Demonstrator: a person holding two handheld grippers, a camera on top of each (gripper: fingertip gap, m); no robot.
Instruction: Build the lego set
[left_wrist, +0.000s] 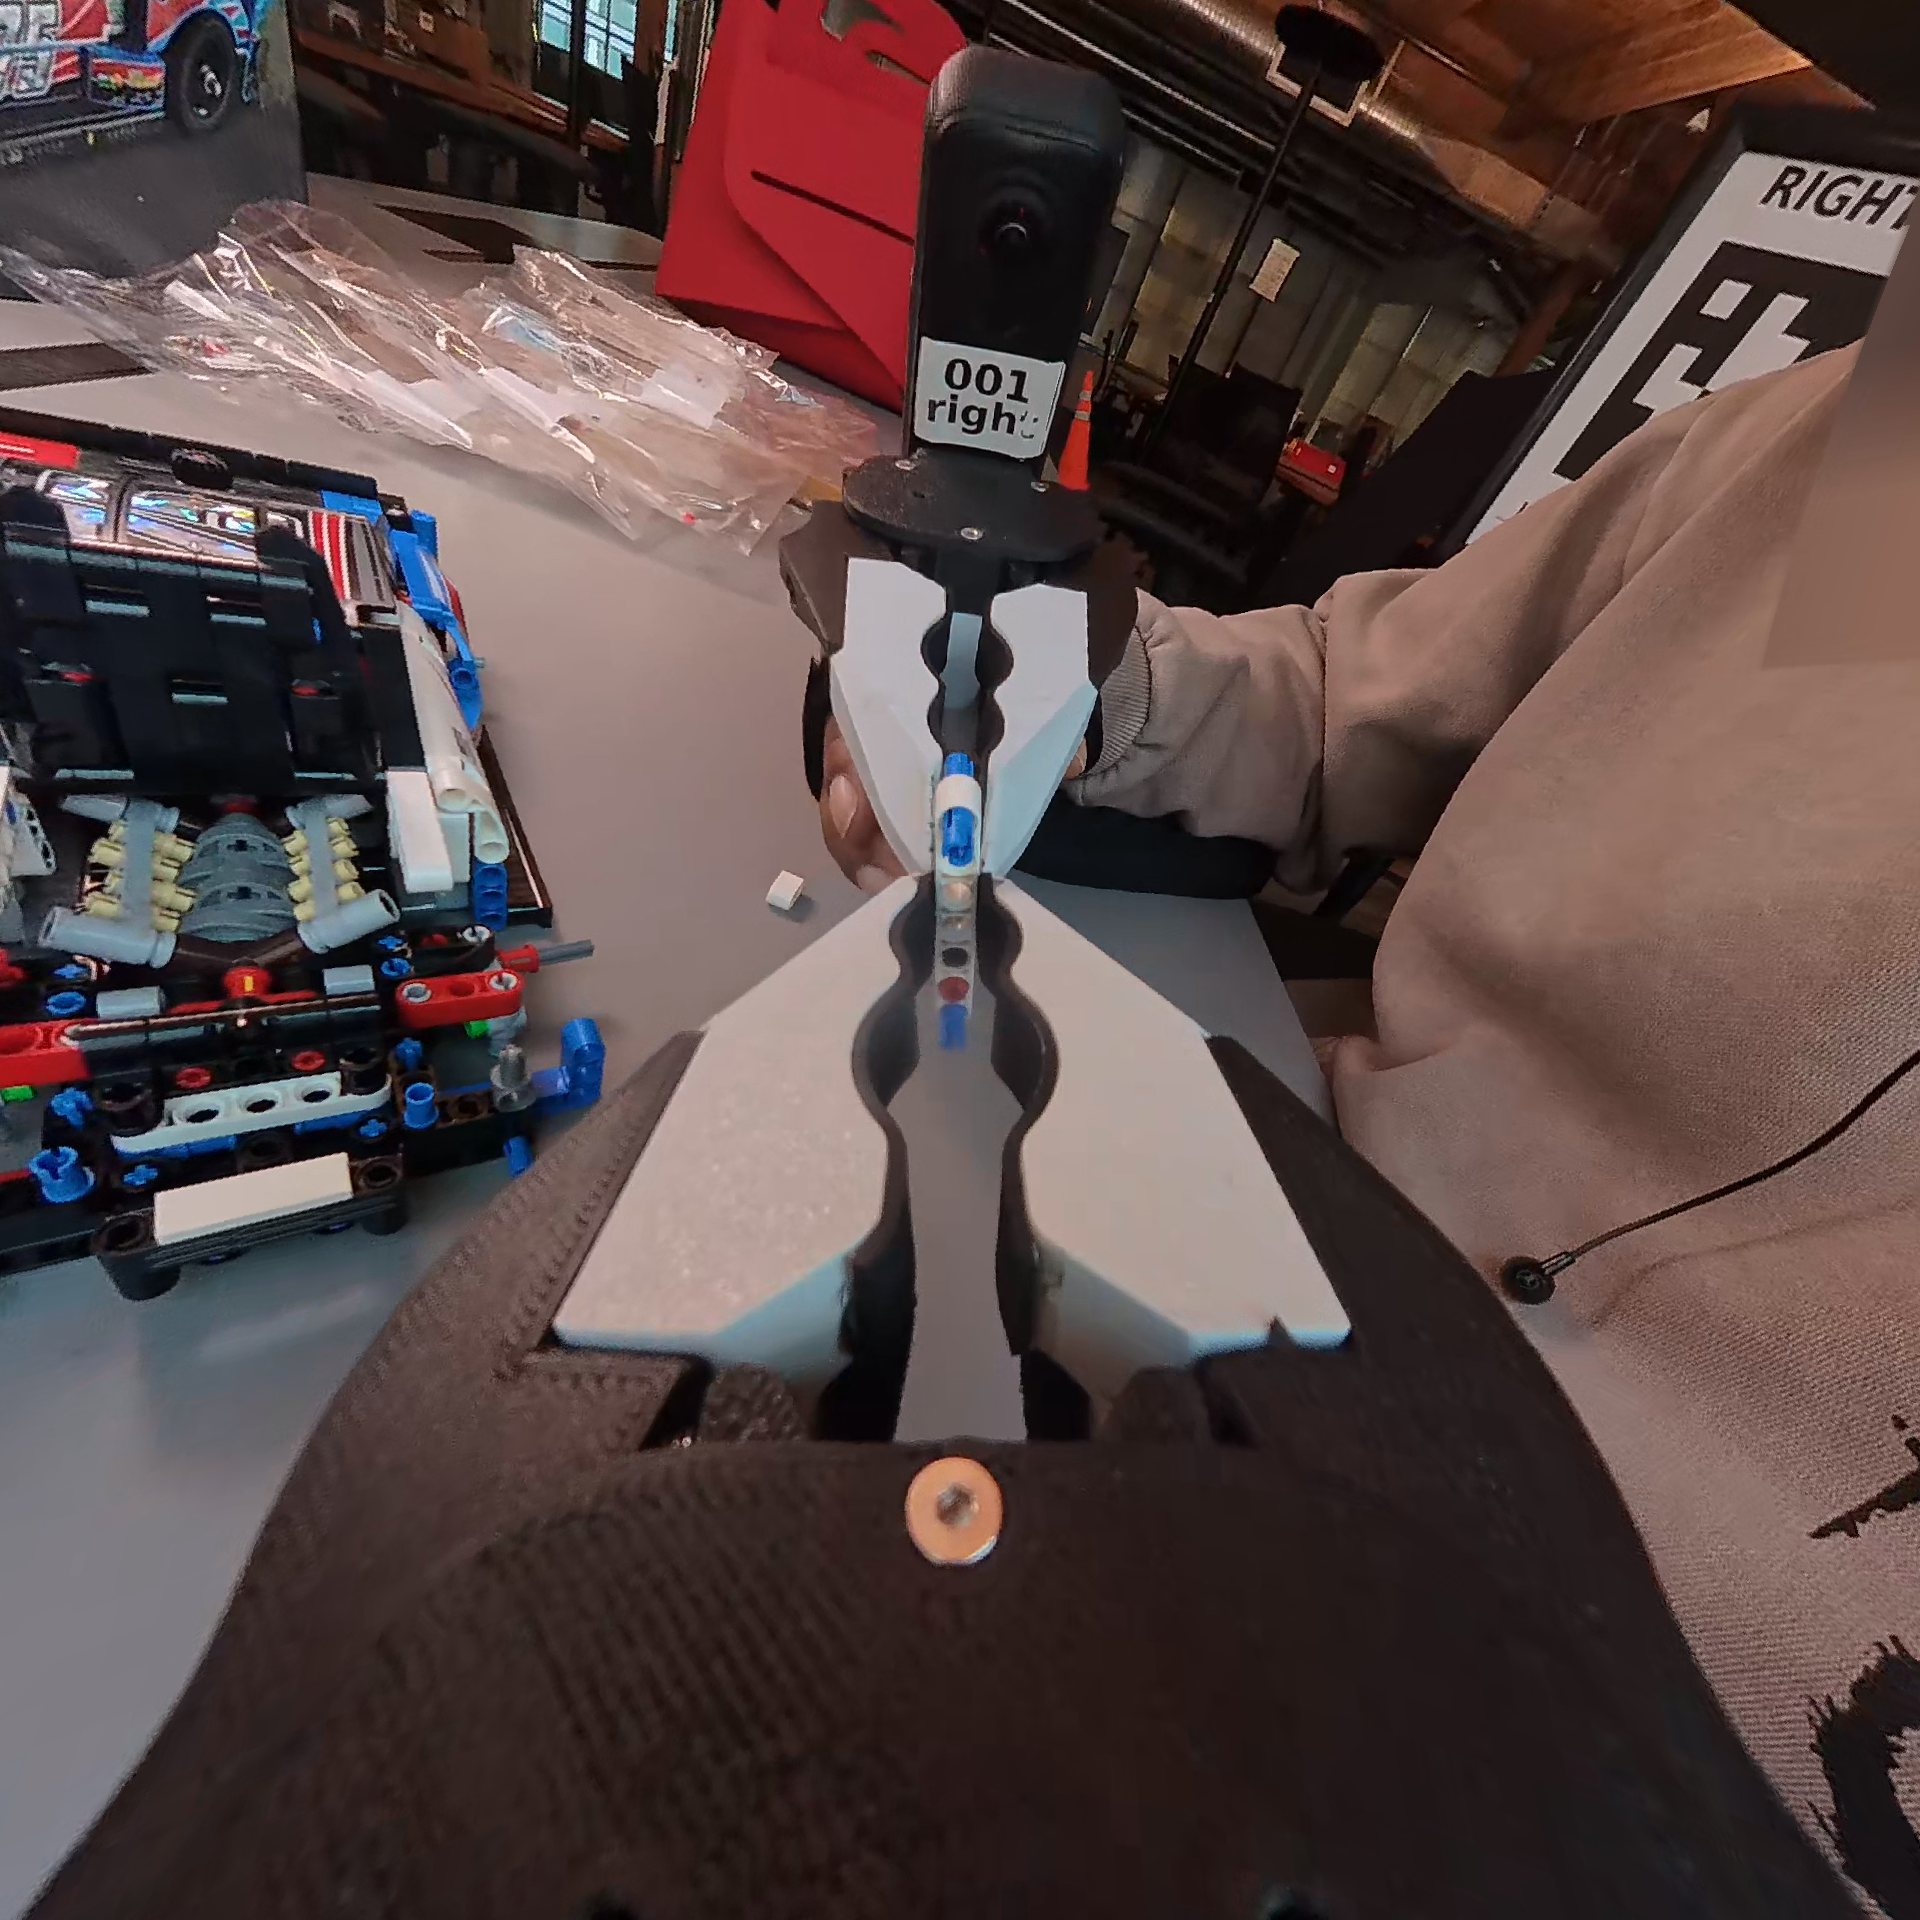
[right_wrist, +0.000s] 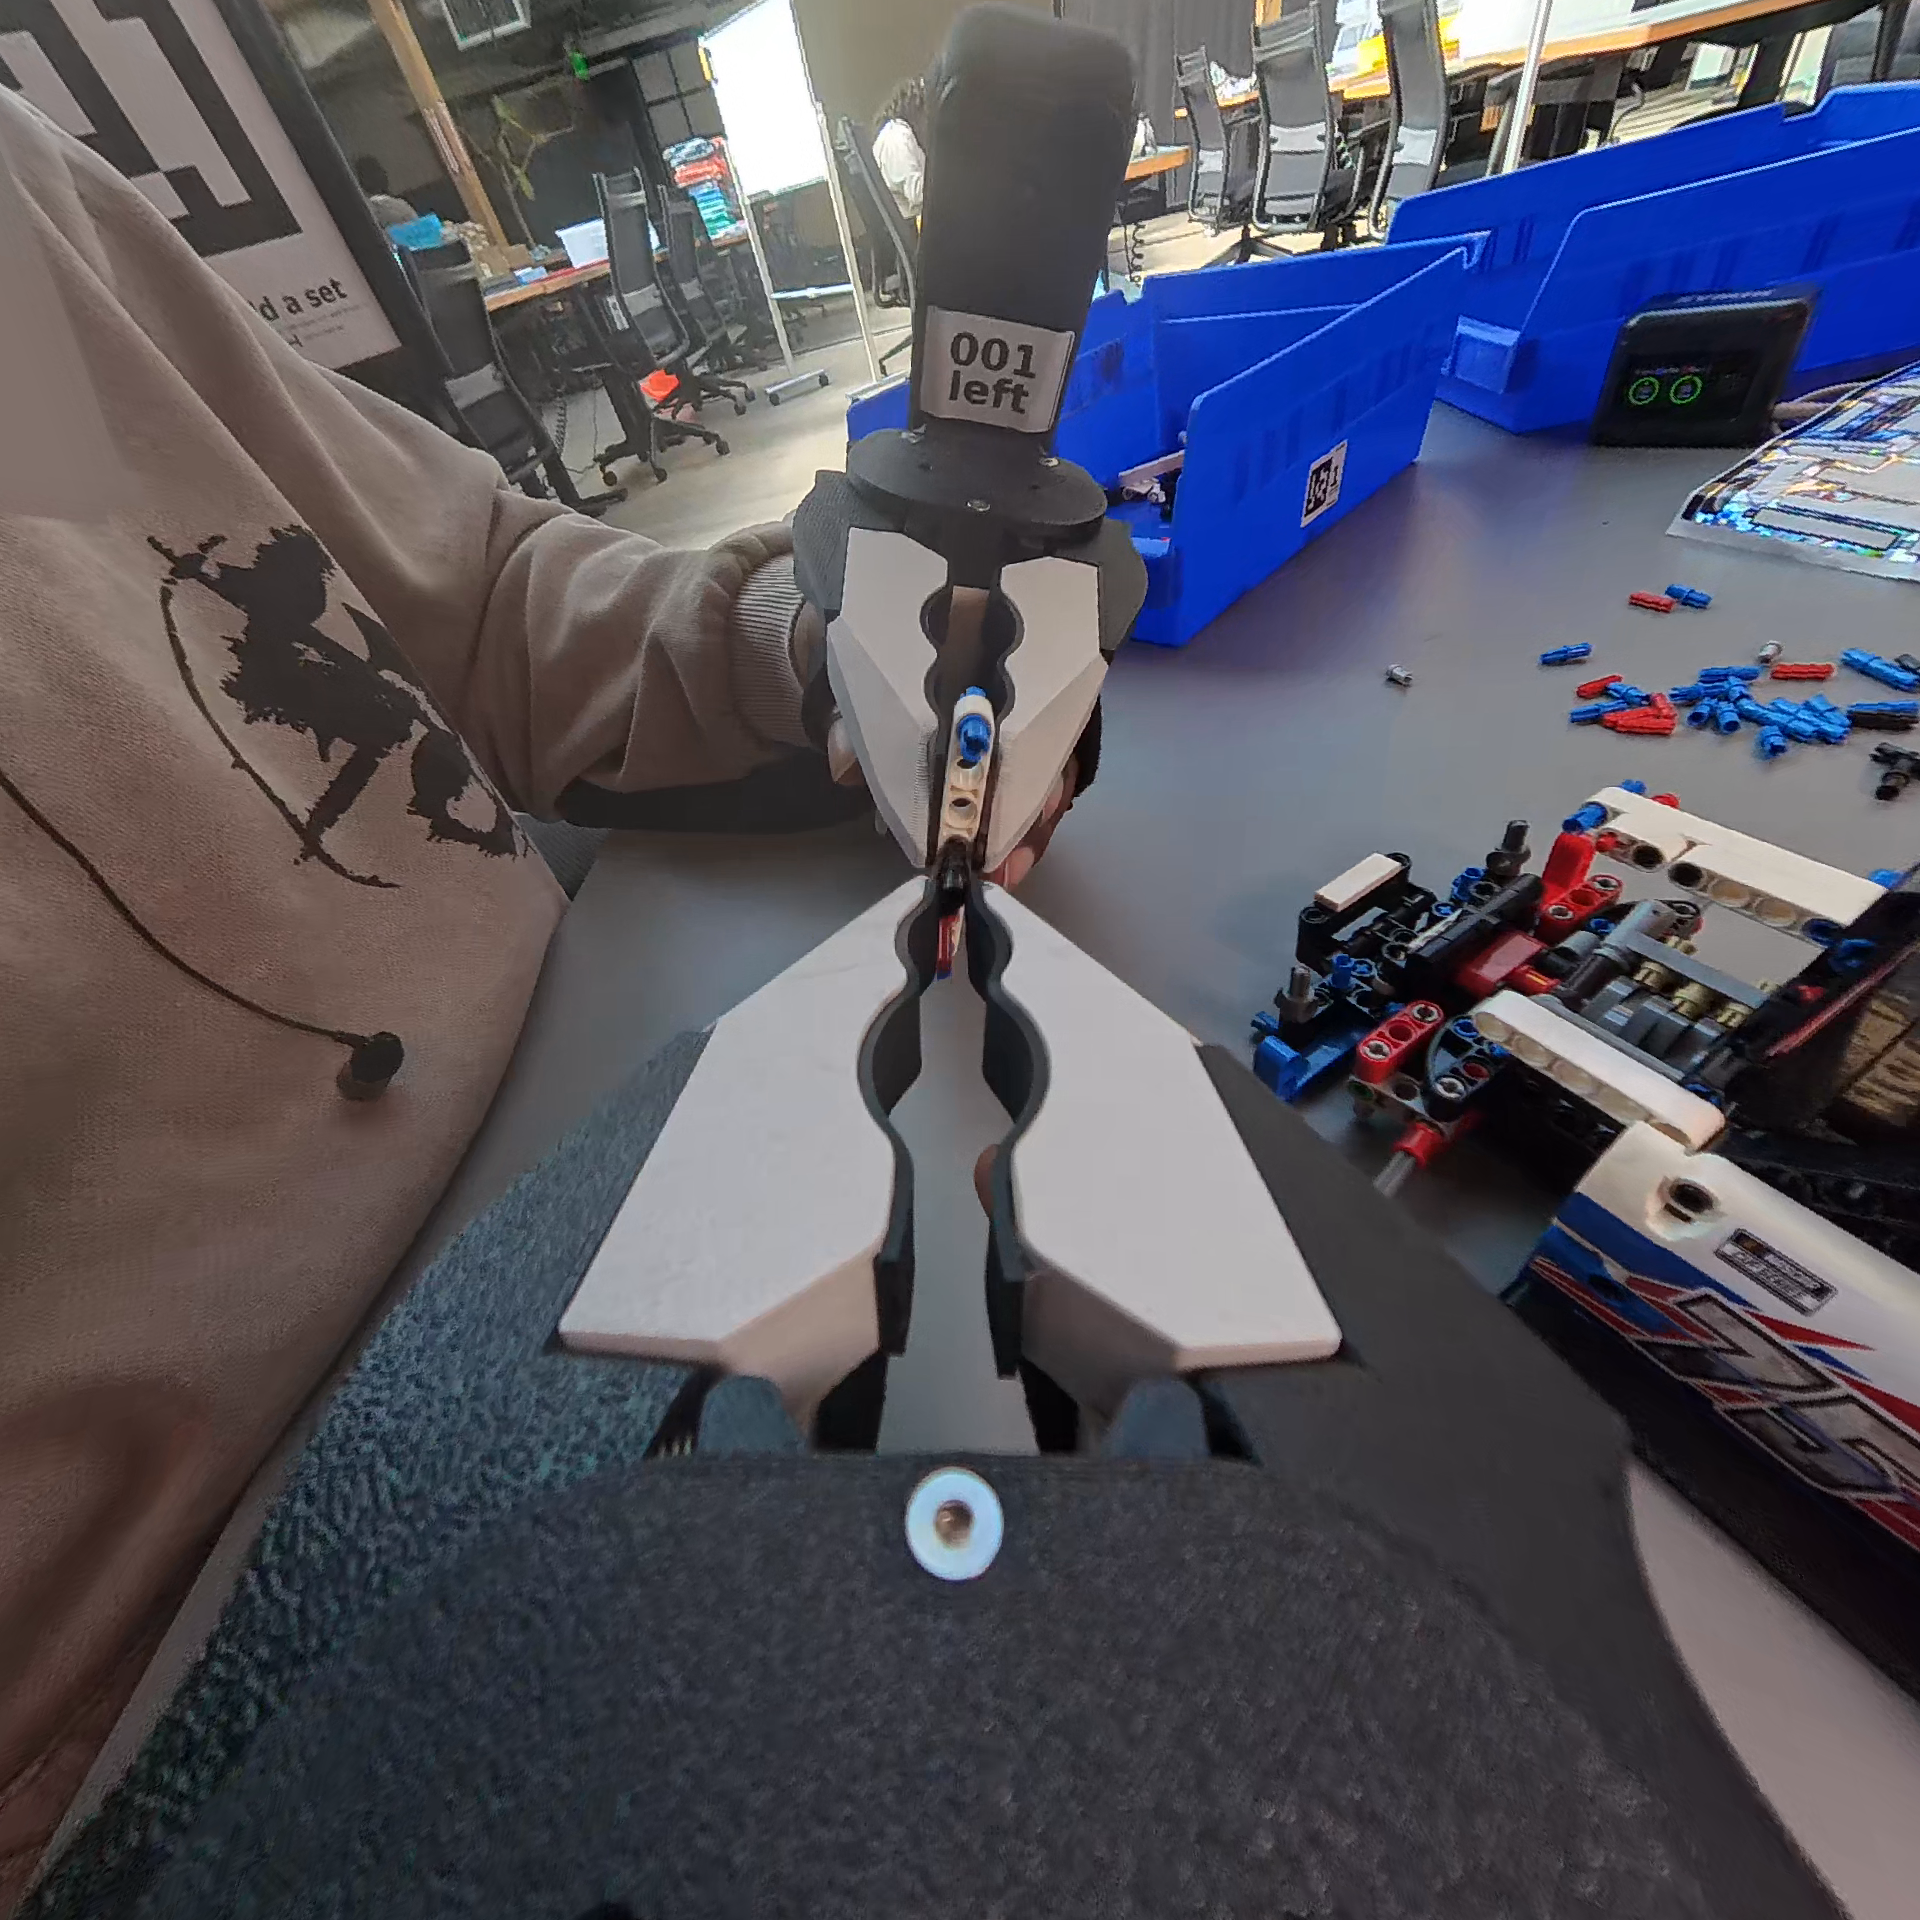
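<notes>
Both claws meet tip to tip above the table (left_wrist: 644, 727). The left claw (left_wrist: 954, 914) and right claw (right_wrist: 951, 894) each pinch one beam (left_wrist: 954, 831); pushing straight and aligned should seat it.

Left tongs (left_wrist: 954, 904): matt white plastic fingers (left_wrist: 769, 1164), rough ribbed black printed body w/ shiny metal screw (left_wrist: 953, 1507). Lego car (left_wrist: 239, 831): glossy hard plastic. Bags (left_wrist: 436, 343): clear crinkly film. Desk (left_wrist: 644, 665): smooth matt grey. Sleeve (left_wrist: 1455, 665): soft beige cloth. Bins (right_wrist: 1299, 395): glossy blue plastic.
</notes>
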